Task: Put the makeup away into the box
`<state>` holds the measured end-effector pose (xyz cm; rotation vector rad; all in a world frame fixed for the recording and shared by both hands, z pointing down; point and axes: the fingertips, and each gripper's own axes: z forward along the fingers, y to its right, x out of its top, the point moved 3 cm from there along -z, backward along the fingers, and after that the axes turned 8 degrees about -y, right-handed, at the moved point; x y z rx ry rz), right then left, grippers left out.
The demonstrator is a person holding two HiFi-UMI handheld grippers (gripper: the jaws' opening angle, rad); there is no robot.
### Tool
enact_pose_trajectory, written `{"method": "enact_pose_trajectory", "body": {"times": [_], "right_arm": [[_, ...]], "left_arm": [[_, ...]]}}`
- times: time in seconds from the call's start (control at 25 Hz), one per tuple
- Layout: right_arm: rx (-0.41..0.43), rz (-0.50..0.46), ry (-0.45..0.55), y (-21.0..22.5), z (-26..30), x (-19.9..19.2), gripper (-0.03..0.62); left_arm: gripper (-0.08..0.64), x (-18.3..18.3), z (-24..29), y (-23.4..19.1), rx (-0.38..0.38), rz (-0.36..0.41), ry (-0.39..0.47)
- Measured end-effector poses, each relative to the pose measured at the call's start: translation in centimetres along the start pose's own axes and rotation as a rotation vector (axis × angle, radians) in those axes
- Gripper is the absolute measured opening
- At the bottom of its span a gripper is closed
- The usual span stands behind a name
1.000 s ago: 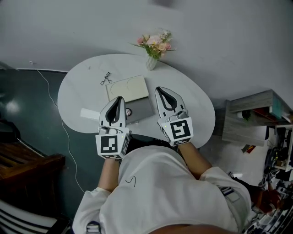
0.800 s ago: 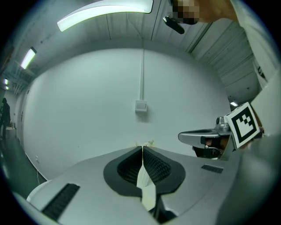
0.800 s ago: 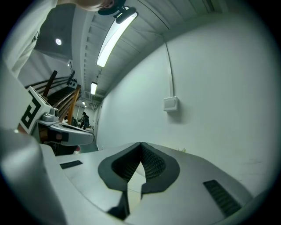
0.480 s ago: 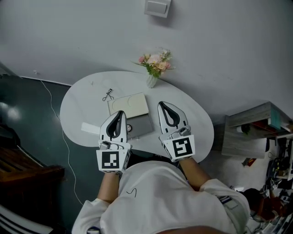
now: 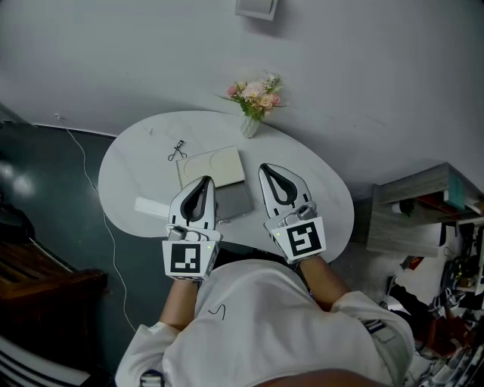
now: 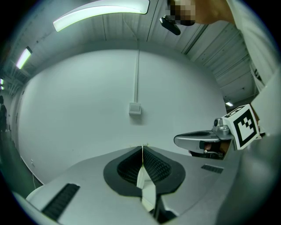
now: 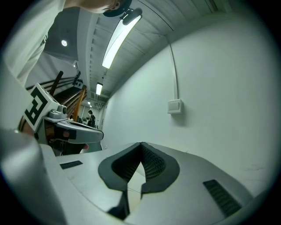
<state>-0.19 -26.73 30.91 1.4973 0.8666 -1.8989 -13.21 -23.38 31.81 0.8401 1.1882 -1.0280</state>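
In the head view a flat box lies on the white oval table point(image 5: 310, 189), with its cream lid point(image 5: 212, 165) open behind its grey tray point(image 5: 233, 200). An eyelash curler point(image 5: 177, 150) lies left of the lid, and a white flat piece point(image 5: 151, 206) sits near the table's left edge. My left gripper point(image 5: 203, 181) hovers over the tray's left end, shut and empty. My right gripper point(image 5: 266, 168) hovers just right of the box, also shut and empty. Both gripper views look at the bare wall, with the left gripper point(image 6: 142, 147) and the right gripper point(image 7: 141, 144) closed tip to tip.
A vase of pink flowers point(image 5: 253, 98) stands at the table's far edge. A wall switch point(image 5: 255, 7) is above it. A wooden shelf unit point(image 5: 423, 196) stands to the right, and a thin cable point(image 5: 98, 196) runs over the dark floor on the left.
Both grippers have lifted a little. The left one has drifted right over the tray and now hides a small round item seen there before.
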Motion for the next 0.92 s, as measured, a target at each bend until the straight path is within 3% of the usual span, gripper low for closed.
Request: {"method": "enact_pose_trajectory", "body": {"times": [0.52,0.92], "right_arm": [[0.022,-0.033,0.021,0.1,-0.3,0.0,-0.003],[0.011,-0.003,0.030,1.4,-1.6,-0.1,-0.003]], "left_arm": [[0.025,0.3,0.5,0.7,0.003,-0.026,0.011],[0.025,-0.1,0.8,2.0,-0.006,0.016,-0.021]]}}
